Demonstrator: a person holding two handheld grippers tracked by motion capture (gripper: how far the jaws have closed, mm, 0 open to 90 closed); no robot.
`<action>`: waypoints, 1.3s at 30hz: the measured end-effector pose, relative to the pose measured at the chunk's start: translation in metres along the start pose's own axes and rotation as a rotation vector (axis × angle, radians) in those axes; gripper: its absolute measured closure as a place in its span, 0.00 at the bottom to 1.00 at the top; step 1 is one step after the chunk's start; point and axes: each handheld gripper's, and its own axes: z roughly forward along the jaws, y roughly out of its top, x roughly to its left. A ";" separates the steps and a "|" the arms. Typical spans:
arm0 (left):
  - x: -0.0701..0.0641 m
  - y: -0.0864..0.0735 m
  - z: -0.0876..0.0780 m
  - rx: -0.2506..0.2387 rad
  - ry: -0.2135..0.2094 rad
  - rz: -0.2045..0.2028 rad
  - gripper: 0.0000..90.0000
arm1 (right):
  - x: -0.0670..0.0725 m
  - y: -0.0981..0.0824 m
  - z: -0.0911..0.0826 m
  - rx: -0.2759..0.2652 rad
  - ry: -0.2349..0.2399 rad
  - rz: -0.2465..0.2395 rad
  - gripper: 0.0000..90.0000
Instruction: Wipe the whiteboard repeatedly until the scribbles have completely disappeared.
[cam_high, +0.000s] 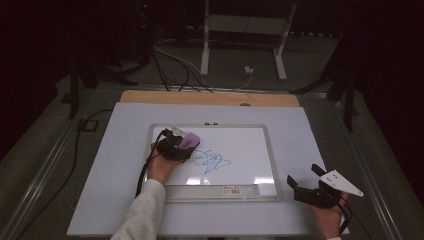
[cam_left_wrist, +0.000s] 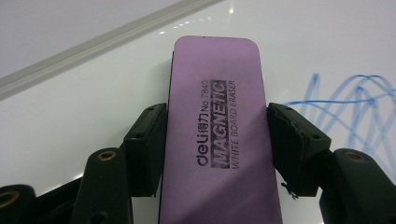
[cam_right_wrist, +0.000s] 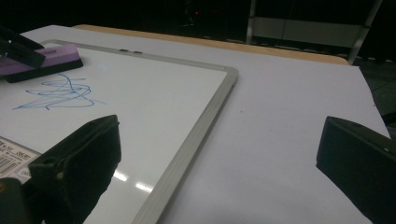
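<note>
Jaws of left gripper (cam_left_wrist: 212, 140) clamped on purple rectangular magnetic eraser (cam_left_wrist: 217, 135).
Right gripper (cam_right_wrist: 219, 158) jaws apart, beside white framed whiteboard (cam_right_wrist: 154, 107).

eraser (cam_left_wrist: 217, 135): purple top, black printed lettering. whiteboard (cam_high: 240, 145): white face, grey frame, blue scribble (cam_high: 212, 161) at its middle. tabletop (cam_high: 300, 150): pale sheet, wooden far edge. grippers: black.

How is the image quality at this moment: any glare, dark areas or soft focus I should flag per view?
High view: dim, background nearly black, whiteboard evenly lit. Left gripper view: eraser print legible, small glare dots near the frame, blue scribble slightly soft. Right gripper view: own jaws close and blurred, glare streaks on the board near its frame, dark backdrop.
</note>
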 end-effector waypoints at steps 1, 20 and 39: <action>0.001 0.000 0.000 -0.001 0.003 -0.010 0.47 | 0.000 0.000 0.000 0.000 0.000 0.002 0.00; -0.034 0.006 0.004 0.009 -0.058 0.100 0.47 | 0.000 0.000 -0.001 0.000 -0.003 0.003 0.00; -0.039 0.005 0.006 0.003 -0.127 0.093 0.47 | 0.001 0.000 0.000 0.004 -0.004 0.001 0.00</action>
